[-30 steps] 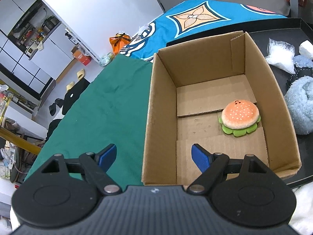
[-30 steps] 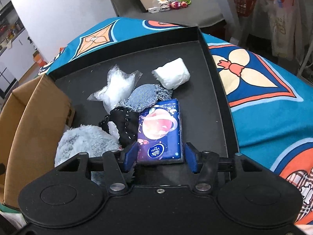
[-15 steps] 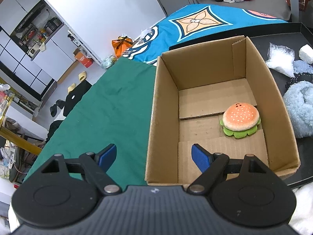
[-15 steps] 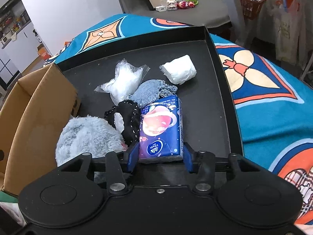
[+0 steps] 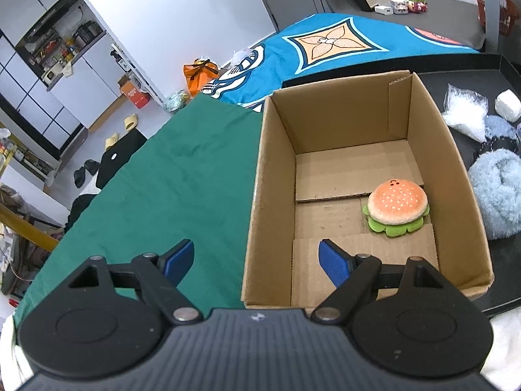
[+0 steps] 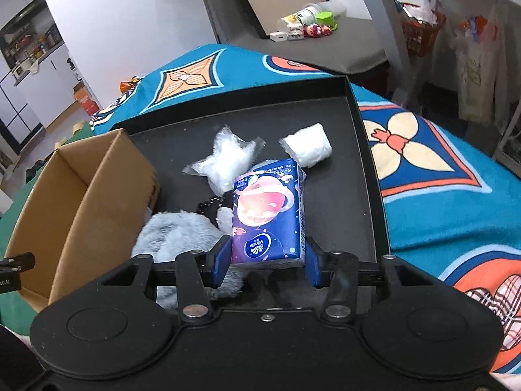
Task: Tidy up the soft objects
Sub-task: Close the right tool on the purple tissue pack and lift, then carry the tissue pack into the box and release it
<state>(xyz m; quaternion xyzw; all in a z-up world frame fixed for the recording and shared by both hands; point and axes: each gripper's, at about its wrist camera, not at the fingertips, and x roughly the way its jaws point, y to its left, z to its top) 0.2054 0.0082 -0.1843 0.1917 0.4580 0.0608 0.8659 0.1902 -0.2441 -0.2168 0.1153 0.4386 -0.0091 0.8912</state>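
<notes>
Tissue pack sits clamped in our right gripper, above the tray; next we carry it to the box. Left gripper gapes empty.

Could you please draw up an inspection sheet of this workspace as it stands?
Surface: black tray on patterned blue cloth; green cloth beside the box.
Job's things: cardboard box holds a burger plush; tissue pack, fluffy blue item, plastic bag, white roll over the tray.
Clutter: dark fabric by the pack.
Grippers: left gripper open, empty; right gripper clamps the pack.
Cables: nothing seen.
Surroundings: cabinets, slippers on the floor, red basket.
</notes>
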